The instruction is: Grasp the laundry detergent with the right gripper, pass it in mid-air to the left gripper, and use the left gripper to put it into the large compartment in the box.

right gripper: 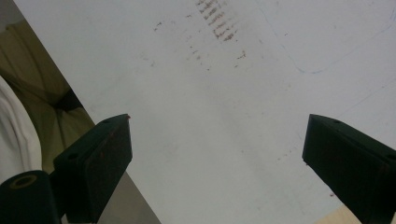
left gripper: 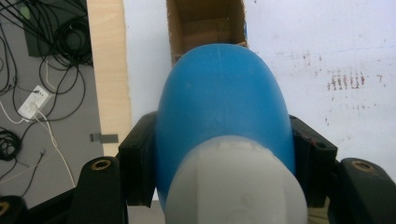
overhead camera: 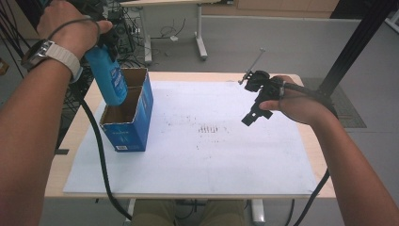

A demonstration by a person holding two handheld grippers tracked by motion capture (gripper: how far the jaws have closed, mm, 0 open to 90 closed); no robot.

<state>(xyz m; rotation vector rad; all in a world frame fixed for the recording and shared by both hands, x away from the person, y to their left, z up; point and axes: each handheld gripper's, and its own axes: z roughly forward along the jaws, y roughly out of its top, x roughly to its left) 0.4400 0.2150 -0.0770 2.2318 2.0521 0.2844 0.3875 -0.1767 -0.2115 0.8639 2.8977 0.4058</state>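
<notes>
Evidently the left gripper [left gripper: 219,154] clamps the blue bottle [overhead camera: 109,77] by its neck, probably to lower it into the box [overhead camera: 129,123] beneath, while the right gripper [right gripper: 215,154] idles wide open.

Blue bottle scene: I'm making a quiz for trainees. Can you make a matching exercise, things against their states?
Things:
1. blue bottle
2. cardboard box
3. right gripper
4. white board

States:
A. open-topped, standing on the board's left part
B. jaws apart, nothing between them
C. clamped in the left gripper, above the box
D. lying flat, marked with dark smudges

Pairs: 1-C, 2-A, 3-B, 4-D
</notes>
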